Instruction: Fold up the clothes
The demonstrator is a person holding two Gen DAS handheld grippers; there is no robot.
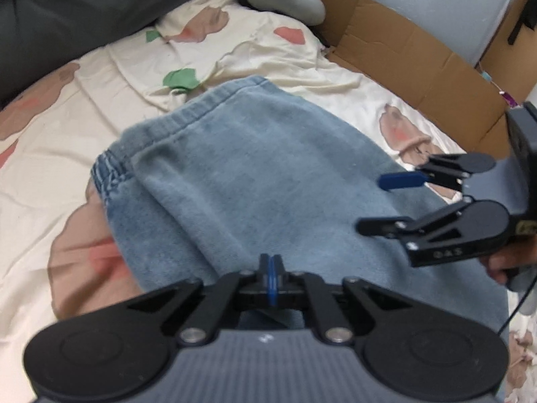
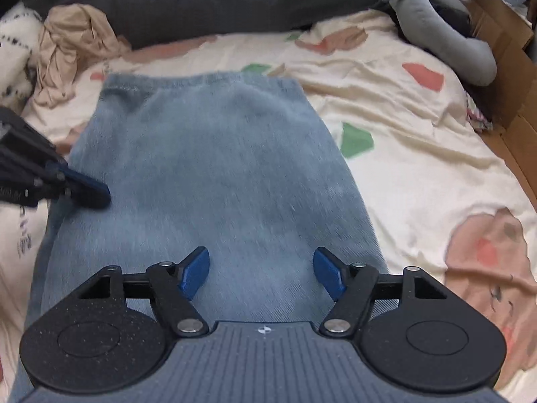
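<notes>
The light-blue denim garment [image 2: 214,181] lies flat on the bed, spread over the cream patterned sheet [image 2: 402,127], with its elastic waistband [image 1: 161,127] at the far end from both cameras. It looks already doubled lengthwise into a long panel, though how many layers it has cannot be told.

The left claw [image 1: 271,265] hangs over the near part of the garment with its blue pads pressed together and nothing visibly pinched between them. In the right wrist view it sits at the garment's left edge, its tip on or just above the cloth; contact cannot be told. The right claw [image 2: 261,275] hovers over the near end of the garment with its pads standing well apart and only cloth below them, none of it gripped.

Judging by this, the step in hand is the setup between folds: neither claw holds the denim. The next move likely calls for each claw to take a near corner or edge of the garment, the left one opening first, and to carry that end toward the waistband so the panel halves evenly. The cloth is thick, so a deep bite on all layers would help.

Beyond the garment lie a crumpled beige cloth [image 2: 70,50], a grey stuffed shape [image 2: 446,40] and cardboard [image 1: 419,53].
</notes>
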